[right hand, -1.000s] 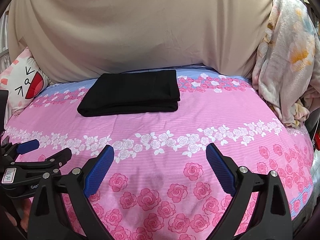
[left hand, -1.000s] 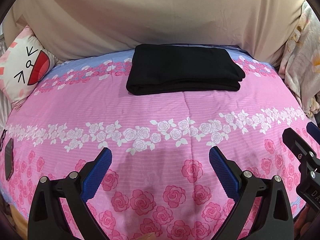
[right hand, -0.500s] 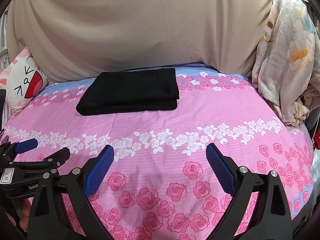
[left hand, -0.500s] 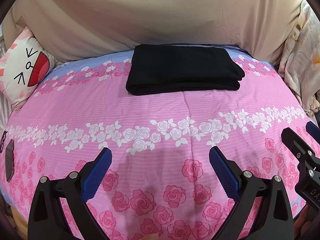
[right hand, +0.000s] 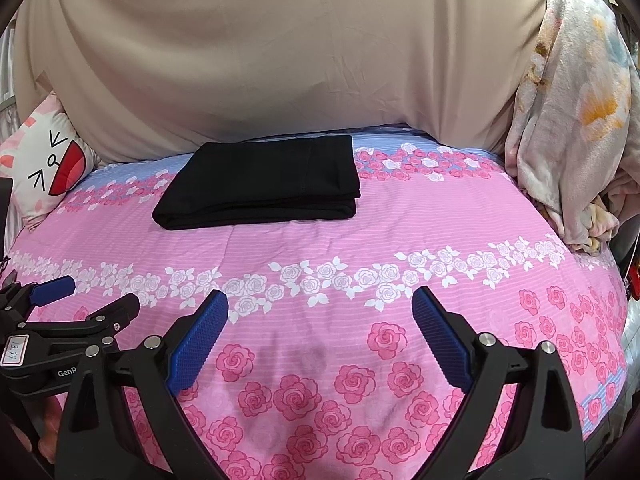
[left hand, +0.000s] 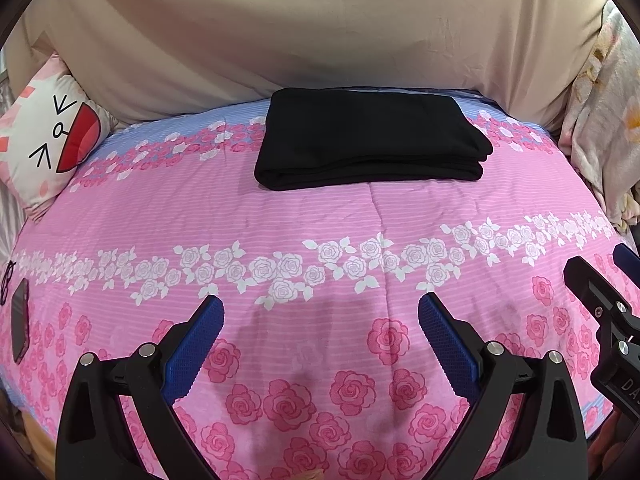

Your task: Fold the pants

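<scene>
My left claw (left hand: 320, 312) and right claw (right hand: 320, 304) hang spread wide and empty above the pink rose bedspread (left hand: 280, 216). The folded black pants (left hand: 368, 136) lie far across the bed, between cartoon pillow (left hand: 44, 136) and floral blanket (right hand: 568, 120); nothing lies between.

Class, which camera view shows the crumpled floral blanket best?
The right wrist view: the floral blanket shows nearly whole, heaped at the bed's right edge. The left wrist view catches only a strip of it at the frame's edge.

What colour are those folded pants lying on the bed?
Plain black, with no pattern. The folded pants show best in the left wrist view.
</scene>
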`<state>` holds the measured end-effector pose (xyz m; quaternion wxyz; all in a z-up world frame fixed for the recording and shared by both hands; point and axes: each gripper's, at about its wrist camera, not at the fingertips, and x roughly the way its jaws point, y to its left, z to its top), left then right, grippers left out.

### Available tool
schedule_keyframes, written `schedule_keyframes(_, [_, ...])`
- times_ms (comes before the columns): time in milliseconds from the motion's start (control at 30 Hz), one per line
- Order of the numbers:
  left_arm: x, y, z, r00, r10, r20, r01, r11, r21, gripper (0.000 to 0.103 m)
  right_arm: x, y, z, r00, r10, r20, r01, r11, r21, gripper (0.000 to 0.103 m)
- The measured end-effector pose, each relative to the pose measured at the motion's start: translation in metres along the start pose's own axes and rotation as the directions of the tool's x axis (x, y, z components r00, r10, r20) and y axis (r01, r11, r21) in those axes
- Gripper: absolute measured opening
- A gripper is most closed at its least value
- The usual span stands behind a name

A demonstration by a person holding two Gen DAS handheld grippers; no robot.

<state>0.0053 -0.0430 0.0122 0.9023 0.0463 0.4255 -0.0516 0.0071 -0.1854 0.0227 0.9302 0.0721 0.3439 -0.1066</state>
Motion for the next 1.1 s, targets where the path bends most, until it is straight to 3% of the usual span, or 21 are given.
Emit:
schedule_keyframes(433, [-0.001, 0.001, -0.001, 1.000, -0.018, 0.002, 0.018, 1.000, 0.011, 0.096, 0.001, -0.001, 0.000, 1.000, 0.001, -0.003, -0.001, 1.000, -0.003, 0.091])
schedule_keyframes(667, [-0.007, 0.002, -0.003, 0.994, -0.095, 0.061, 0.095, 0.995, -0.008, 0.096, 0.002, -0.002, -0.001, 1.000, -0.001, -0.005, 0.001, 1.000, -0.002, 0.091])
schedule_keyframes(800, [-0.008, 0.000, -0.004, 0.995, -0.051, 0.086, 0.050, 0.999, 0.011, 0.096, 0.004, -0.006, -0.001, 1.000, 0.002, -0.009, -0.002, 1.000, 0.001, 0.092])
schedule_keyframes(933, [0.002, 0.001, -0.004, 1.000, -0.008, 0.017, 0.007, 1.000, 0.012, 0.096, 0.004, -0.008, -0.002, 1.000, -0.002, -0.011, 0.002, 1.000, 0.005, 0.092])
schedule_keyframes(1100, [0.005, 0.001, -0.008, 1.000, -0.002, 0.002, 0.002, 1.000, 0.028, 0.096, 0.007, -0.009, -0.004, 1.000, -0.004, -0.025, 0.004, 1.000, 0.004, 0.092])
